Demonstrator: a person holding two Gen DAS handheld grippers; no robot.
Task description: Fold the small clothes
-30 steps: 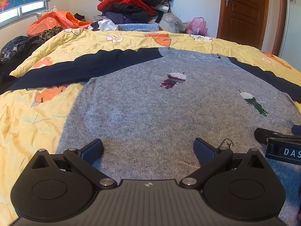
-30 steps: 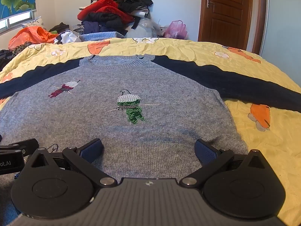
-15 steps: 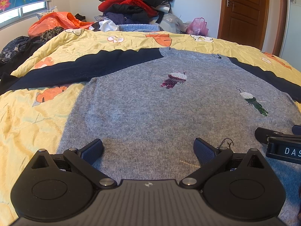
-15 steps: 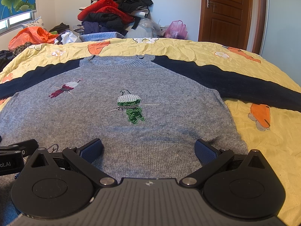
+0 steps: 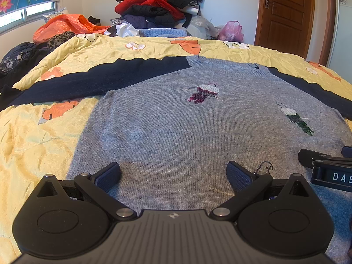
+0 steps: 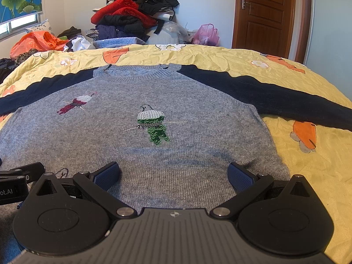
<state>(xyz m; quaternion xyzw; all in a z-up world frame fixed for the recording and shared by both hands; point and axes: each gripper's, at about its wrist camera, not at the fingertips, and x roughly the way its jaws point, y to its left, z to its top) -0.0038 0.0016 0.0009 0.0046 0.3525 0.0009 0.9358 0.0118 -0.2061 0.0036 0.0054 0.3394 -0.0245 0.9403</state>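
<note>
A grey knitted sweater point(image 5: 176, 132) point(image 6: 187, 101) with navy sleeves lies flat, front up, on a yellow flowered quilt point(image 5: 44, 136) point(image 6: 308, 165). It carries a sequinned maroon bird point(image 5: 204, 93) and a green one point(image 6: 153, 125). Both sleeves are spread outward: the left sleeve point(image 5: 99, 79) and the right sleeve point(image 6: 275, 94). My left gripper point(image 5: 173, 173) hovers open over the hem's left half, nothing between its fingers. Over the hem's right half my right gripper point(image 6: 173, 173) is open too. Each gripper shows at the edge of the other's view.
A heap of red, black and dark clothes point(image 5: 158, 6) point(image 6: 132, 13) rises beyond the bed's far edge, with an orange bag point(image 5: 63, 26) at the far left and a pink bag point(image 6: 206, 33). A brown door point(image 6: 266, 15) stands at the back right.
Almost nothing; both views have shifted very slightly, and the sweater lies as before. Both grippers stay open.
</note>
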